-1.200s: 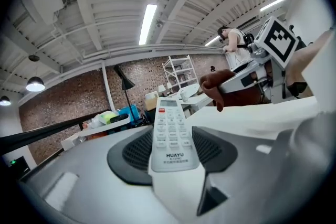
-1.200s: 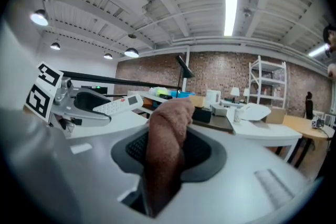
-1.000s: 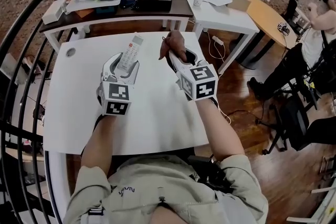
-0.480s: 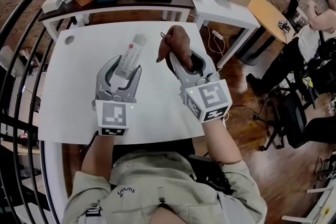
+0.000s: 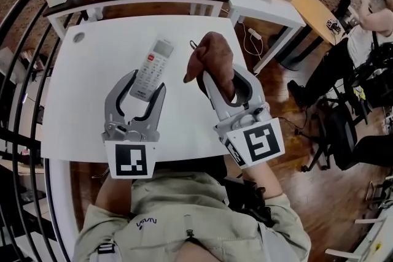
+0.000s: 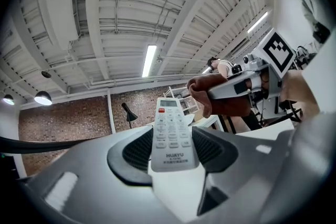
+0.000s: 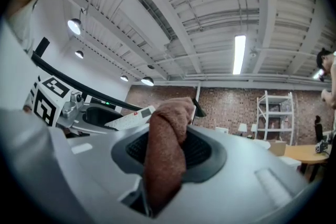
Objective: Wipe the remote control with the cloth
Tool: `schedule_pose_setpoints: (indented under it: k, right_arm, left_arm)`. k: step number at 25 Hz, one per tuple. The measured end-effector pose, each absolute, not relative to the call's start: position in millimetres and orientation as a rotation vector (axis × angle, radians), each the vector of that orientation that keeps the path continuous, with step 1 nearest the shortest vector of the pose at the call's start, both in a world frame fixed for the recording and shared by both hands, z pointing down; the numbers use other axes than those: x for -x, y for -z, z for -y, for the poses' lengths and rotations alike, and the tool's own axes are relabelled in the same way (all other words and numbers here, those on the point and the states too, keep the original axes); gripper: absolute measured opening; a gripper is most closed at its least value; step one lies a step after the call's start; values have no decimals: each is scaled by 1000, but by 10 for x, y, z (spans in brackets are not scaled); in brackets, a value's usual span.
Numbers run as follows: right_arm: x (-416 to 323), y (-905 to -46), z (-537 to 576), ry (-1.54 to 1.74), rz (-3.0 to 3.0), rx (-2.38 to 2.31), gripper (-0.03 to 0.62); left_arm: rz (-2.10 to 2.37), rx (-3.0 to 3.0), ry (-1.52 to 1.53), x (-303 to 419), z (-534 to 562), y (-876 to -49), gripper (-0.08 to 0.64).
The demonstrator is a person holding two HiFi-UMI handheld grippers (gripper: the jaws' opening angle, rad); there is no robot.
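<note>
The left gripper [image 5: 146, 83] clamped the remote control [image 5: 150, 64] by its lower end in fairly wide jaws over the table [image 5: 80, 107], while the right gripper [image 5: 225, 80], jaws narrower, pinched the cloth [image 5: 212, 55] near its three o'clock, not touching, so wiping likely awaited bringing the cloth onto the keys.

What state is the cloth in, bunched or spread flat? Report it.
Bunched. The brown cloth is pinched between the jaws of the right gripper as a thick wad, bulging past their tips, nowhere laid flat.
</note>
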State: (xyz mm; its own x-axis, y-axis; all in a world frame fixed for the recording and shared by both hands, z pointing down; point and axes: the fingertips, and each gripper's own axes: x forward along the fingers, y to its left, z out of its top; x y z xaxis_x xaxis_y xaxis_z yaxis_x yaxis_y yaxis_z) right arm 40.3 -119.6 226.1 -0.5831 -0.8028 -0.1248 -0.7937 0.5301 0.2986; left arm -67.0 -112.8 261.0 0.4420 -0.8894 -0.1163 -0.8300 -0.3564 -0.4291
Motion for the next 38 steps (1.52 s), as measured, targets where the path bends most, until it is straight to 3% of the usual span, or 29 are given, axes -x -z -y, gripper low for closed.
schedule_pose_setpoints:
  k: [11, 27, 38]
  right_arm:
    - [-360, -2396, 922, 542, 2695, -1431, 127]
    - [-242, -2771, 916, 551, 2613, -1347, 127]
    - [96, -3226, 726, 506, 2552, -1002, 127]
  left_arm:
    - [-1450, 2386, 322, 567, 785, -3207, 242]
    - [-1440, 2279, 443, 465, 782, -3357, 242]
    - [-1420, 2236, 480, 414, 792, -3380, 242]
